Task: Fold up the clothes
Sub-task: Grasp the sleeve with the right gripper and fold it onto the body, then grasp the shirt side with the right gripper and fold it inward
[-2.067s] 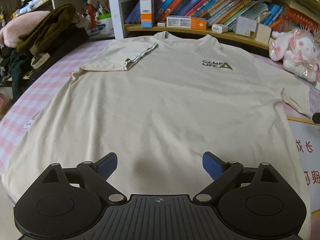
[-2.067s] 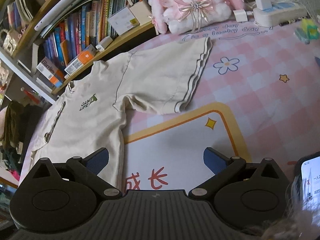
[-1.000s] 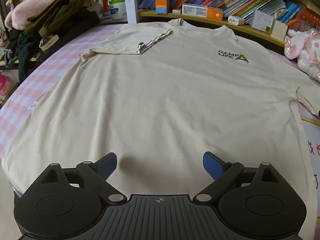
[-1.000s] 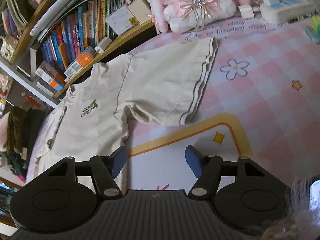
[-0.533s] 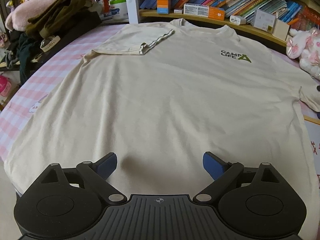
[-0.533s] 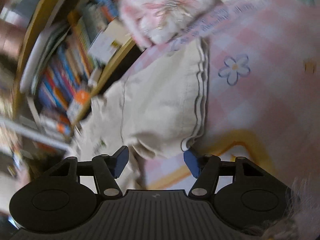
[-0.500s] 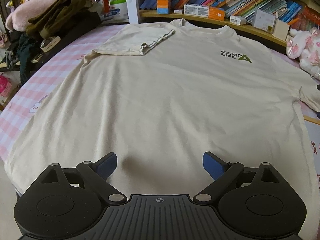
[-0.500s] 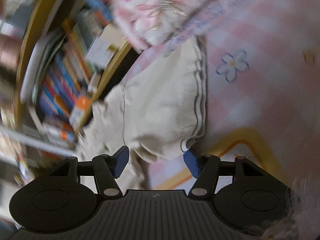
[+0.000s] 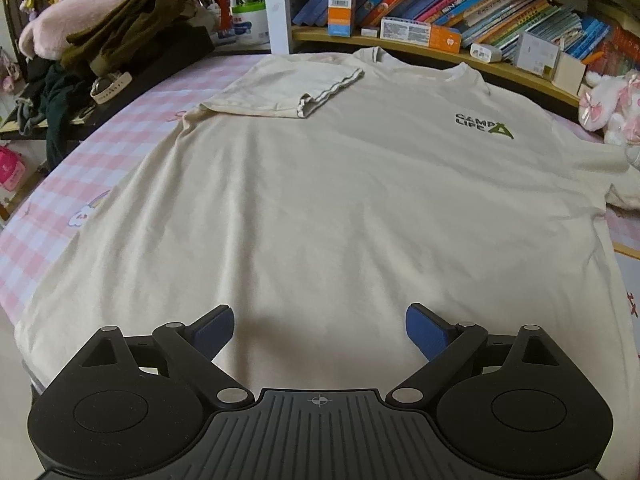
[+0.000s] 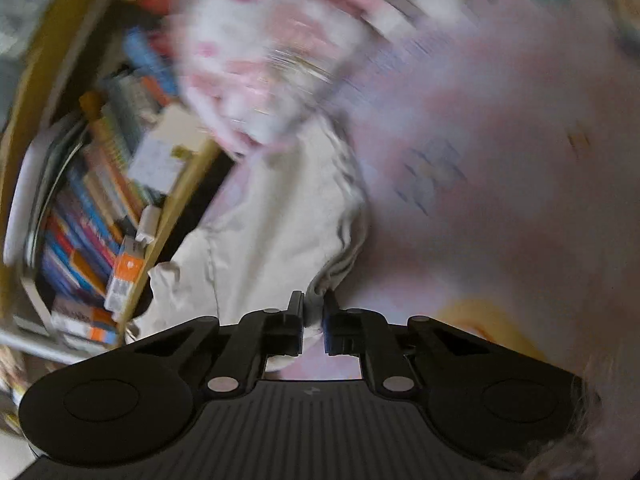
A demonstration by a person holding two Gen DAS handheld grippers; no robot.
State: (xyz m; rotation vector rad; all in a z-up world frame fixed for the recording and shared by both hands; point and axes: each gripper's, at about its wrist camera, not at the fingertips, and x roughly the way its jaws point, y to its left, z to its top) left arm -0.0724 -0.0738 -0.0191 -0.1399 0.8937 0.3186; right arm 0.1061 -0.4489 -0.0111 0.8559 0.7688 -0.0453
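Note:
A cream T-shirt (image 9: pixel 328 200) with a green chest logo lies flat, front up, on the pink checked bed cover. Its left sleeve (image 9: pixel 288 88) is folded in over the shoulder. My left gripper (image 9: pixel 319 326) hovers open over the hem, nothing between its blue pads. The right wrist view is blurred by motion. In it my right gripper (image 10: pixel 313 307) is shut on the striped cuff of the shirt's right sleeve (image 10: pixel 288 224), and the cuff is bunched up at the pads.
A bookshelf (image 9: pixel 460 12) full of books runs along the far edge of the bed. A pink plush rabbit (image 9: pixel 612 108) sits at the right end. Dark clothes and a pink cushion (image 9: pixel 100 32) are piled at the left. A yellow-bordered print (image 10: pixel 480 316) lies beside the sleeve.
My right gripper moved onto the right sleeve's cuff, rolled, and shut on it; the cuff now bunches. My left gripper and the shirt body stayed put.

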